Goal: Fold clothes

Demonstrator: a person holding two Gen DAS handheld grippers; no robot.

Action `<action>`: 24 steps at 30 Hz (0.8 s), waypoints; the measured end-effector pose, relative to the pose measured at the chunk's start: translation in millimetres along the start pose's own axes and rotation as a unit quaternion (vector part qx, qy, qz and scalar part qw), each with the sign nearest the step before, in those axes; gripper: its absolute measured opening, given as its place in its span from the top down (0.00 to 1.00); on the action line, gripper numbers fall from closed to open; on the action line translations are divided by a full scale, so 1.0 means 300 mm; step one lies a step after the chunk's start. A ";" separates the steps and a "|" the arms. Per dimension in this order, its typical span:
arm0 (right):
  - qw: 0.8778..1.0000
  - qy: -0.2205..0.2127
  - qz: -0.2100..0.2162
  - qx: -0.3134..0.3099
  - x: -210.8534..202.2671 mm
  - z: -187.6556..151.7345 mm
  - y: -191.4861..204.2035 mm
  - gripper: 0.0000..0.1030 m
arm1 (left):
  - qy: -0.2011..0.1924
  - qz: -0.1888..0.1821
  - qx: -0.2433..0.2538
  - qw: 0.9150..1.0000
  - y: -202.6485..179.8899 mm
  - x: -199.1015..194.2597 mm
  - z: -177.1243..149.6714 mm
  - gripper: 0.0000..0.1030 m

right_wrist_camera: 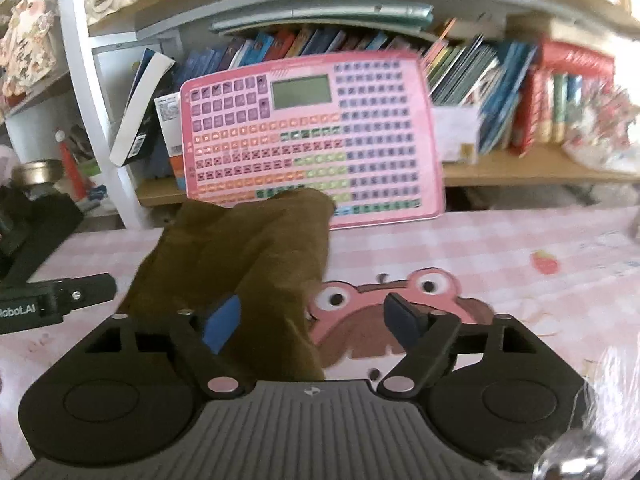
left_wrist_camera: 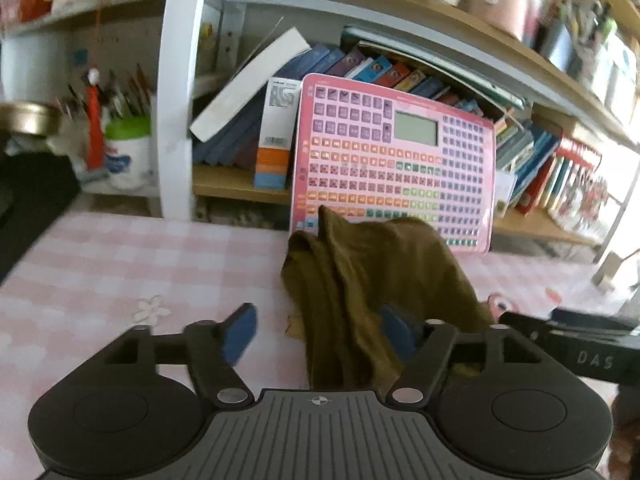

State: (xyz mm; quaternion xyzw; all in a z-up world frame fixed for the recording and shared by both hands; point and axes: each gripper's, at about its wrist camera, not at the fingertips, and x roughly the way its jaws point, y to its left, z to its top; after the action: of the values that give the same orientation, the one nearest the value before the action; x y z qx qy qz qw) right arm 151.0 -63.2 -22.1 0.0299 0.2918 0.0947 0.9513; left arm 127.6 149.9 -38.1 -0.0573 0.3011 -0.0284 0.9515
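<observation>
An olive-brown garment [left_wrist_camera: 372, 280] lies bunched on the pink checked tablecloth [left_wrist_camera: 120, 264]. My left gripper [left_wrist_camera: 320, 334] is open, its blue pads wide apart, with a fold of the garment lying between them against the right pad. In the right wrist view the same garment [right_wrist_camera: 248, 256] is heaped in front. My right gripper [right_wrist_camera: 312, 320] is open, and the cloth drapes over its left pad [right_wrist_camera: 222, 322]. Neither gripper pinches the cloth.
A pink button toy board [left_wrist_camera: 394, 160] leans against the bookshelf [left_wrist_camera: 240, 184] behind the garment. A pen cup [left_wrist_camera: 128, 148] stands at the left. A cartoon frog print [right_wrist_camera: 400, 308] is on the tablecloth. The other gripper's black body [left_wrist_camera: 576, 340] shows at the right.
</observation>
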 end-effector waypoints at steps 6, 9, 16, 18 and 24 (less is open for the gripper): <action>0.999 -0.010 -0.032 -0.020 -0.107 -0.069 0.026 0.17 | -0.010 0.045 0.062 0.997 -0.097 -0.098 -0.086 0.07; 0.999 -0.007 -0.033 -0.018 -0.153 -0.107 0.028 0.16 | -0.007 0.052 0.059 0.997 -0.114 -0.135 -0.121 0.06; 0.999 0.003 -0.035 -0.022 -0.213 -0.168 0.031 0.16 | 0.004 0.058 0.049 0.997 -0.130 -0.180 -0.165 0.05; 0.999 0.006 -0.036 -0.024 -0.226 -0.182 0.033 0.15 | 0.006 0.058 0.051 0.997 -0.141 -0.187 -0.174 0.04; 0.999 0.010 -0.036 -0.028 -0.255 -0.205 0.043 0.12 | 0.009 0.055 0.053 0.997 -0.169 -0.207 -0.202 0.04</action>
State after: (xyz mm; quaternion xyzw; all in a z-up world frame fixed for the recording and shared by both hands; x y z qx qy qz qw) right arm 52.2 -65.5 -29.6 -0.0085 0.2990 0.0694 0.9517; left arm 40.9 99.6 -45.7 0.0103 0.3104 0.0075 0.9505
